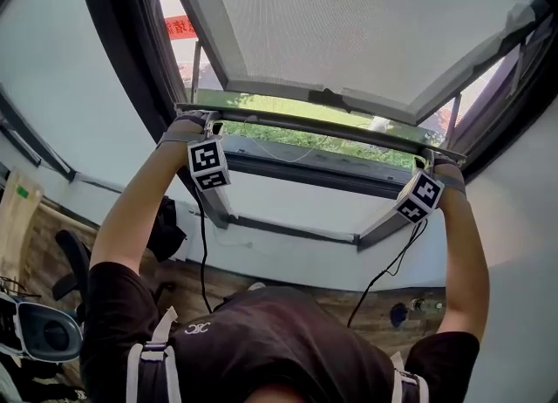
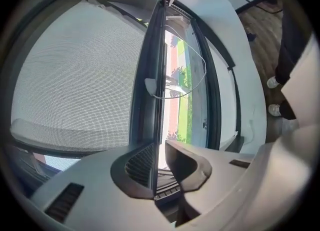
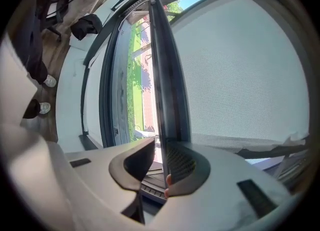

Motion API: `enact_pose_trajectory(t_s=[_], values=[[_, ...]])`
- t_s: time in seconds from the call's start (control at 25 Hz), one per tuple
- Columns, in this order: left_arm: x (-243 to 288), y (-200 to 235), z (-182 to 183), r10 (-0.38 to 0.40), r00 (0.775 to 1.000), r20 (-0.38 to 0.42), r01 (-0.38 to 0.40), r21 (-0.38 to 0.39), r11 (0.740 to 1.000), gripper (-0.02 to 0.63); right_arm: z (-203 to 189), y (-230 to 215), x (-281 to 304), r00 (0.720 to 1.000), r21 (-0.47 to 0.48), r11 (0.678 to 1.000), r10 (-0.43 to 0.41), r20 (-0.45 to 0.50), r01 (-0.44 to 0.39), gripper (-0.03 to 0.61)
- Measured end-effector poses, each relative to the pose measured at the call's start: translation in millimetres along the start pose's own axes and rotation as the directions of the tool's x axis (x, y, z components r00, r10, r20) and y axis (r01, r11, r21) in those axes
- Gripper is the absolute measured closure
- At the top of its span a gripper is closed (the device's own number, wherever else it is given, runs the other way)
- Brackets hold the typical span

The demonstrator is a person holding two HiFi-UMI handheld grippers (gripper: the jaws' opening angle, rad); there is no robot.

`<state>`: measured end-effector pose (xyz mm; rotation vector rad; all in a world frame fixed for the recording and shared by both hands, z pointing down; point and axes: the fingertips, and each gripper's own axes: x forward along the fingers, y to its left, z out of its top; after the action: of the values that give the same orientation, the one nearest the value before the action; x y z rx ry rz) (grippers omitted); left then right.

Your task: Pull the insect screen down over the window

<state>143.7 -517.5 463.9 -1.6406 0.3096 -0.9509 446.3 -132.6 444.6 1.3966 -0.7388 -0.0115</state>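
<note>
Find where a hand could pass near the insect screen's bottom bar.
Free: middle of the grey metal pull bar, between left gripper and right gripper; open gap above the dark window frame. Crowded: both clamped bar ends.

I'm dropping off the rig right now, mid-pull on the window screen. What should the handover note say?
Left gripper: clamped on the screen bar near its left end.
Right gripper: clamped on the same bar near its right end.
Insect screen: drawn partway down, bar roughly level.
To do: open window shows between the bar and the lower window frame; probably pull both ends down evenly to close it.
</note>
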Motion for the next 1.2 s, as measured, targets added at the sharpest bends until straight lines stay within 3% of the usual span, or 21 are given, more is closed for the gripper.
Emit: enact_pose_trajectory(t_s=[0.2,0.4,0.56,1.2], values=[[15,-38,0,-0.069,0.997,-0.03,0.07,0.028,0.997,0.518,-2,34,16,0.999,-0.01,0.999,0.05,-0.006,-0.051,0.502],[22,-53,0,-0.09,0.995,-0.035,0.09,0.002,0.996,0.505,-3,48,24,0.999,-0.037,0.999,0.038,-0.015,-0.038,0.495],[30,-75,0,-0.134,0.99,-0.047,0.133,-0.008,0.991,0.505,-5,70,35,0.996,-0.048,0.996,0.079,-0.032,-0.08,0.494],[78,-191,-2,-0.314,0.947,-0.072,0.312,-0.029,0.95,0.476,-12,184,81,0.958,-0.035,0.967,0.246,-0.146,-0.254,0.454]])
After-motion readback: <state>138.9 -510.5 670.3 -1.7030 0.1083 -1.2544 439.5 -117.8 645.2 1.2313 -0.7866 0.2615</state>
